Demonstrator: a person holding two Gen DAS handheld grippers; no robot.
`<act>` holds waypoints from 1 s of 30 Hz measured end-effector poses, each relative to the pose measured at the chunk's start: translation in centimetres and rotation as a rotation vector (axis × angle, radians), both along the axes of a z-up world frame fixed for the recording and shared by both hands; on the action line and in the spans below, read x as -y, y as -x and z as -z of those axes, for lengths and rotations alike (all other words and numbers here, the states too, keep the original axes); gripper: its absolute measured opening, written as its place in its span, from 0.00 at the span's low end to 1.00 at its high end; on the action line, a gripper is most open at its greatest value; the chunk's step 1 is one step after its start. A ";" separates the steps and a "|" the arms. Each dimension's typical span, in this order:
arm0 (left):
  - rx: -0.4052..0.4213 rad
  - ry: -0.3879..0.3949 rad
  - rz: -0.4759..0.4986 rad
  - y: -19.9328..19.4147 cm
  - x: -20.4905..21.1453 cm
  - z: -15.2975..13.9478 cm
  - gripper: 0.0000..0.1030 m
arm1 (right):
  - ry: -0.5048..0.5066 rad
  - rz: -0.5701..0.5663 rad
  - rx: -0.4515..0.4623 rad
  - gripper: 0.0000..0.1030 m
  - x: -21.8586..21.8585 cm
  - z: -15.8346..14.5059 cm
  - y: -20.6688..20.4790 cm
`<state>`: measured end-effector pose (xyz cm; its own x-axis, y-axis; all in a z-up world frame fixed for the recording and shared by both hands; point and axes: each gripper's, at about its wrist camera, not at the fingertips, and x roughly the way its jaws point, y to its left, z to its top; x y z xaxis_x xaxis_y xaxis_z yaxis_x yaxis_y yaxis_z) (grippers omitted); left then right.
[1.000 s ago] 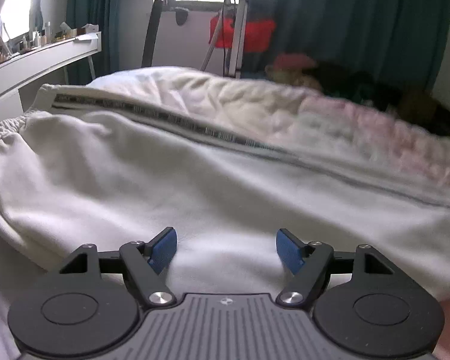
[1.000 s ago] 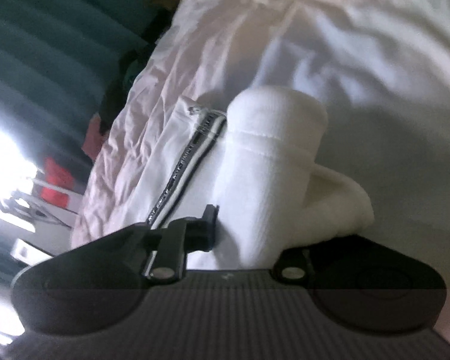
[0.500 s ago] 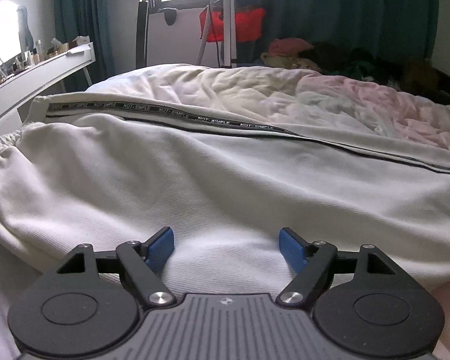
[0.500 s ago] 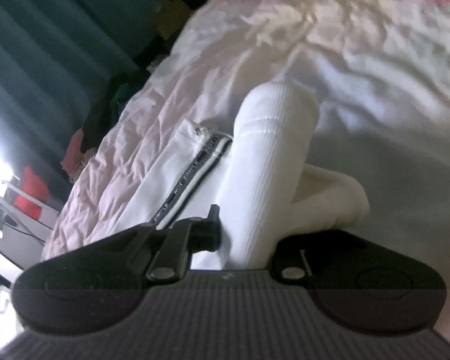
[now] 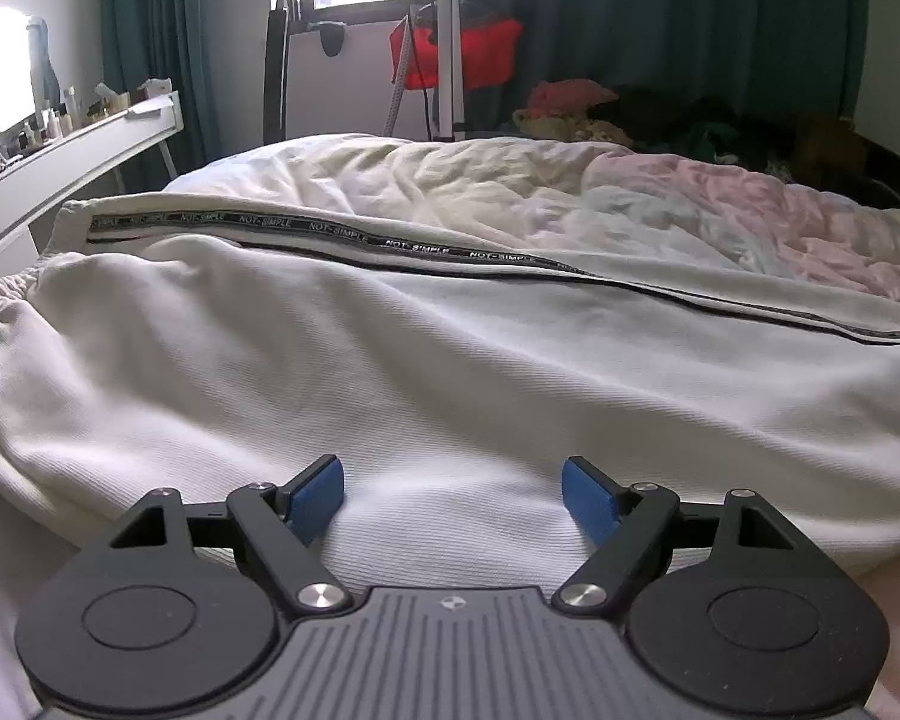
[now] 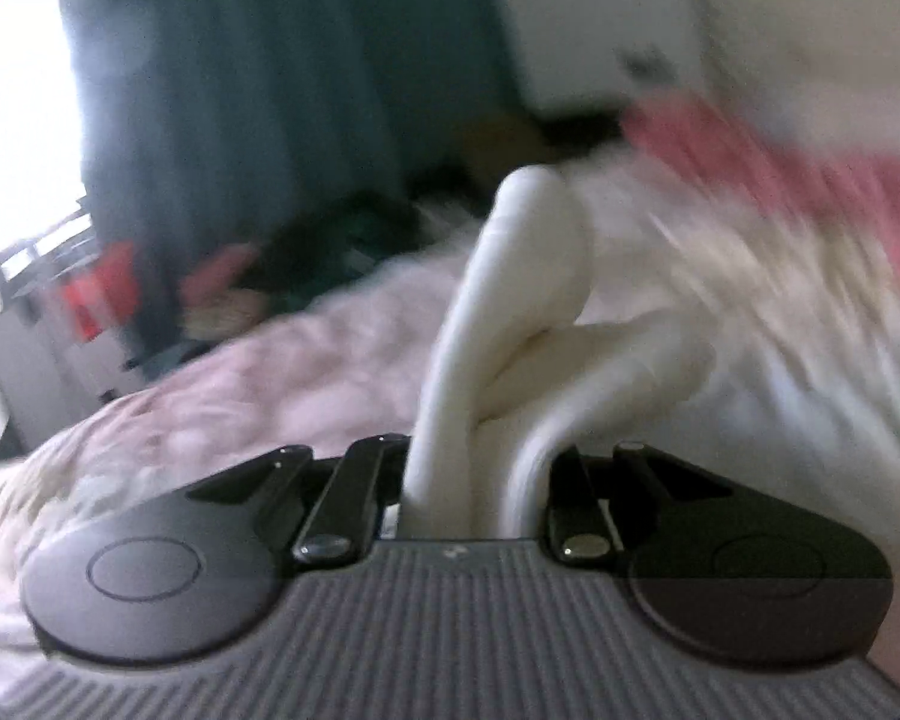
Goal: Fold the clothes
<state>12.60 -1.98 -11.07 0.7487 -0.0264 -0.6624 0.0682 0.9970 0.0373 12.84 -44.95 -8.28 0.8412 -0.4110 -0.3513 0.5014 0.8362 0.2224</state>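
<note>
Trousers [image 5: 450, 372], white with a lettered stripe, lie across a rumpled bed [image 5: 660, 210]. Left gripper [image 5: 452, 495] rests over them, fingers wide. Right gripper [image 6: 477, 480] clamps a bunched cuff [image 6: 510, 300]; view blurred. Teal curtains [image 5: 660, 18], tripod [image 5: 444, 60] behind.

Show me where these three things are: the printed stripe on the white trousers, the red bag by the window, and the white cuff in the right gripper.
printed stripe [image 5: 354, 238], left wrist view, on its lettering.
red bag [image 5: 486, 57], left wrist view, on its front.
white cuff [image 6: 528, 276], right wrist view, on the raised fold.
</note>
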 end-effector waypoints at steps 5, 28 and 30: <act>0.011 0.012 -0.015 0.1 -0.4 -0.3 0.79 | 0.280 -0.280 0.055 0.17 -12.2 -1.5 -0.6; 0.101 0.456 -0.236 0.0 -8.6 -4.4 0.79 | 0.602 -1.010 -0.059 0.13 -32.7 6.6 1.5; 0.100 0.484 -0.243 0.0 -9.0 -4.4 0.79 | 0.569 -1.014 -0.036 0.13 -32.5 5.9 1.9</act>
<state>12.56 7.05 -6.65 0.8296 -0.1285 -0.5434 -0.1470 0.8886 -0.4345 10.91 -12.41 -14.15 0.8681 0.3388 -0.3627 -0.4563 0.8322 -0.3149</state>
